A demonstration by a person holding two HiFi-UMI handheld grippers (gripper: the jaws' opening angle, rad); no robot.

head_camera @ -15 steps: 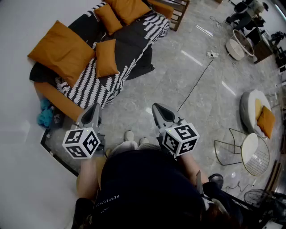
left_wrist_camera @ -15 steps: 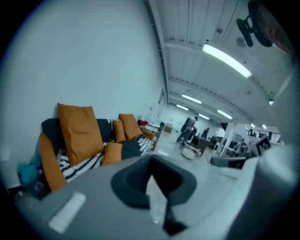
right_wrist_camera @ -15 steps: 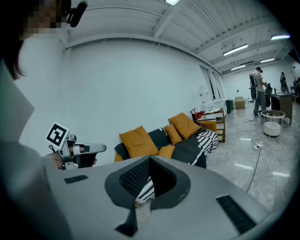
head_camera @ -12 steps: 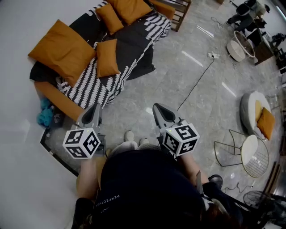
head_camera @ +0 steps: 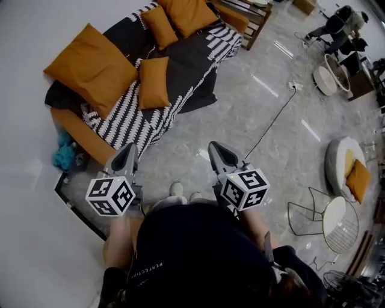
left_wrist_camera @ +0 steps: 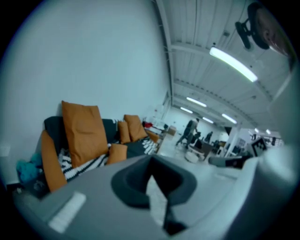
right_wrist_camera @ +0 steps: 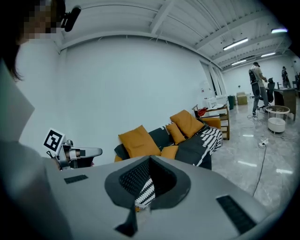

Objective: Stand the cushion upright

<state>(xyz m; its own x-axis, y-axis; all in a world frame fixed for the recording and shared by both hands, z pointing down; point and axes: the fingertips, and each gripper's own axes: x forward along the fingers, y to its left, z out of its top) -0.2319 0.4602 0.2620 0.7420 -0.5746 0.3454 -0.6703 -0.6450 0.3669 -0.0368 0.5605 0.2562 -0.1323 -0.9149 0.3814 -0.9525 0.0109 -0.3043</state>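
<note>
Jaws on both grippers are seen closed, pad to pad, with nothing clamped. Left gripper (head_camera: 127, 151) and right gripper (head_camera: 215, 149) are held side by side over the floor (head_camera: 240, 114), both tipped slightly down and aimed toward the sofa (head_camera: 183, 63).

Cushion (head_camera: 153, 82) is found lying flat on the sofa seat, ahead of the left jaws and well apart from them. From the right jaws it is placed ahead and to the left, further off. No contact is made with it by either gripper.

Big cushion (head_camera: 90, 69) is leaned upright against the wall, just left of the flat one; whether the two touch cannot be told. Far cushions (head_camera: 189, 13) are propped at the other end of the sofa, well beyond the jaws.

Striped blanket (head_camera: 129, 114) is draped over the seat edge nearest the left jaws. Cable (head_camera: 271, 123) is run across the floor ahead-right of the right jaws. Teal bundle (head_camera: 63, 155) is seen on the floor left of the left jaws, beside the sofa end.
</note>
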